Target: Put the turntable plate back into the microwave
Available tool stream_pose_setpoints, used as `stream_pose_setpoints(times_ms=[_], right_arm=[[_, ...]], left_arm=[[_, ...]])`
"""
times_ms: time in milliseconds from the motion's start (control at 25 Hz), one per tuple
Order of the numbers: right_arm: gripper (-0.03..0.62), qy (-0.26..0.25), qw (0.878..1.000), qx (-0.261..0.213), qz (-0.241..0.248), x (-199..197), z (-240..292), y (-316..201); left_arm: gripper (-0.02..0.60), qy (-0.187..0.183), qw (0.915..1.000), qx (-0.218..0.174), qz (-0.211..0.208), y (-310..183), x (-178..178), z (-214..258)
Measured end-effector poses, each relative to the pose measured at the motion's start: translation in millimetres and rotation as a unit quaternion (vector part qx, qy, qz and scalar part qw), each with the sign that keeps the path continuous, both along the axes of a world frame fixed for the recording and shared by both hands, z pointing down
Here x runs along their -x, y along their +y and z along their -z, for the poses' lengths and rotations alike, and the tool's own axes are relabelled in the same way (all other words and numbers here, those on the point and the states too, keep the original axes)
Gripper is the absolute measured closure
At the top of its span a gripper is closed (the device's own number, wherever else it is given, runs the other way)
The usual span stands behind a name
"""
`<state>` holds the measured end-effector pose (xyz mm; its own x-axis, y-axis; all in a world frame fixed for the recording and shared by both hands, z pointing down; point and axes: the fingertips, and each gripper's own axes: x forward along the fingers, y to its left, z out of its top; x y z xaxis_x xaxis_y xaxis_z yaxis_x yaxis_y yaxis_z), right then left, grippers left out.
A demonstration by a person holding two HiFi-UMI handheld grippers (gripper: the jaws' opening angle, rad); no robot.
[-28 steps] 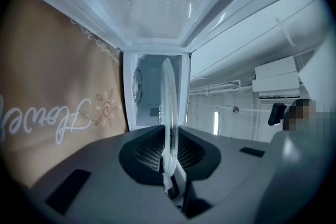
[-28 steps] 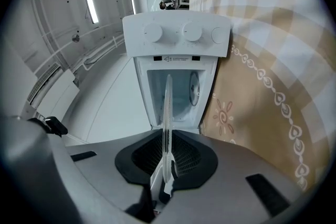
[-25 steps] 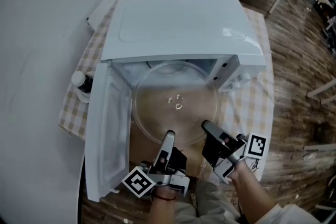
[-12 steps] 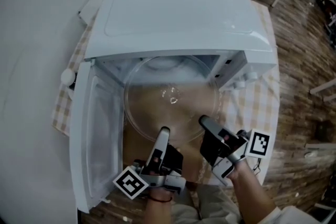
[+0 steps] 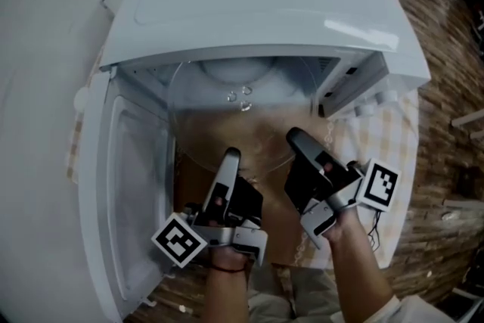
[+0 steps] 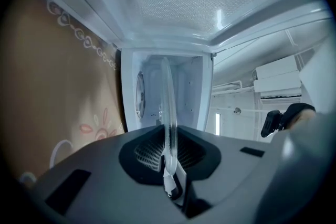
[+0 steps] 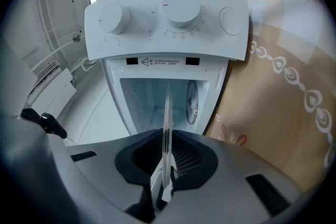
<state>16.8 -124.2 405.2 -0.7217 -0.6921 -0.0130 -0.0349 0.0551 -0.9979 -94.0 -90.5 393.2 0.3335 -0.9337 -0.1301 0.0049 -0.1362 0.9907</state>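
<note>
Left gripper (image 5: 229, 156) pinches the plate (image 5: 243, 117) on its near rim, left side. Jaws are pressed onto the glass, and the left gripper view shows the rim edge-on between them. Right gripper (image 5: 296, 138) does the same just beside it on the right, jaws closed on the rim, glass edge-on in the right gripper view too. Marker cubes sit at the near ends, left cube (image 5: 180, 240) and right cube (image 5: 380, 184).

Plate is roughly level. Its near part is out over the brown cloth (image 5: 276, 217) in front, and its far part is inside the cavity of the microwave (image 5: 257, 4). It looks clear of the cavity floor, but the glass is transparent, so not certain.

Door (image 5: 125, 185) is swung wide open to the left. The panel right of the opening carries two knobs, one (image 7: 115, 18) beside the other (image 7: 181, 8), seen in the right gripper view. Checked cloth (image 5: 367, 136) lies under the microwave on the right, with wood floor (image 5: 446, 87) beyond.
</note>
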Motion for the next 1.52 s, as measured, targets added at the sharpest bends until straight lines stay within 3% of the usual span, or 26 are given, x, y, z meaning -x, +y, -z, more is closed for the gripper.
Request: stream_pose_setpoints(times_ms=[400,1080,1520], right_arm=[[0.540,0.023,0.999,-0.015,-0.038,3,-9,-28],[0.540,0.005,0.996,0.004,-0.087,4,-24,-69],[0.540,0.030,0.992,-0.014,-0.118,0,-23,-85]], left_arm=[[0.546,-0.006,1.0000,-0.003,-0.002,-26,3,-10],[0.543,-0.027,0.9995,0.001,-0.015,-70,8,-21],[0.549,0.014,0.9999,-0.003,-0.001,-87,7,-25]])
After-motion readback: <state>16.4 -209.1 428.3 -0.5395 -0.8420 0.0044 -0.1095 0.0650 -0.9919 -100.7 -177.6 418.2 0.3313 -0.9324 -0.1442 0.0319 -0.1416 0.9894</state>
